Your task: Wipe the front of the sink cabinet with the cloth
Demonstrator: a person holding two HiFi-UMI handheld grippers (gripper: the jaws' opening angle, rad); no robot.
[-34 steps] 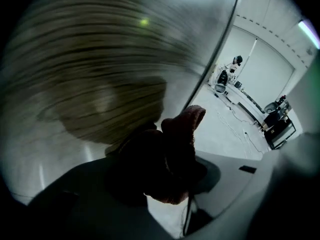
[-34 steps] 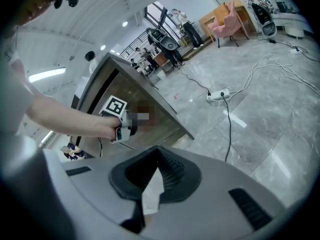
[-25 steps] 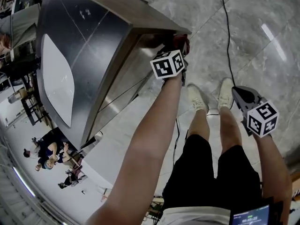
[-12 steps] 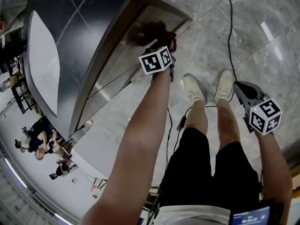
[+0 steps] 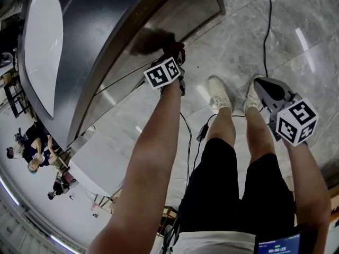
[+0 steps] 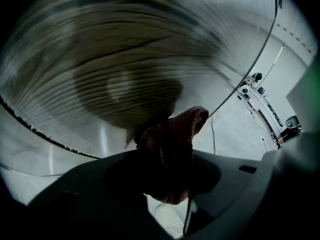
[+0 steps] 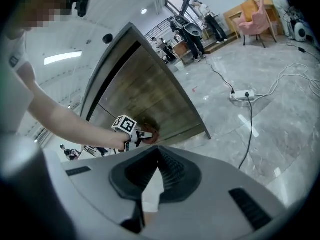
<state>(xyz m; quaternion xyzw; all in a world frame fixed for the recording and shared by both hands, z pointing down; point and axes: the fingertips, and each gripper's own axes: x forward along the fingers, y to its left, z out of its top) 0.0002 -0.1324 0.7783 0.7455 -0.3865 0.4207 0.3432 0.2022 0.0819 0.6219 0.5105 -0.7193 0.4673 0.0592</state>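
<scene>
The sink cabinet's wooden front (image 5: 177,17) slopes from upper right to lower left under a dark top with a white basin (image 5: 39,41). My left gripper (image 5: 177,57) is shut on a dark red cloth (image 5: 174,47) and presses it flat against that front. In the left gripper view the cloth (image 6: 180,129) bulges out between the jaws of the left gripper (image 6: 167,159), against the blurred wood grain (image 6: 120,54). My right gripper (image 5: 267,91) hangs shut and holds nothing, over the floor to the right, away from the cabinet. From the right gripper (image 7: 159,156) I see the cabinet front (image 7: 150,94) and the cloth (image 7: 151,134).
The person's white shoes (image 5: 220,94) stand on the grey marble floor close to the cabinet's base. A black cable (image 5: 267,20) runs across the floor, and a power strip (image 7: 242,94) lies farther off. People and pink chairs (image 7: 252,14) are in the background.
My left gripper has slid the cloth along the cabinet front, away from the right corner toward the left. The right gripper has stayed about where it was.
</scene>
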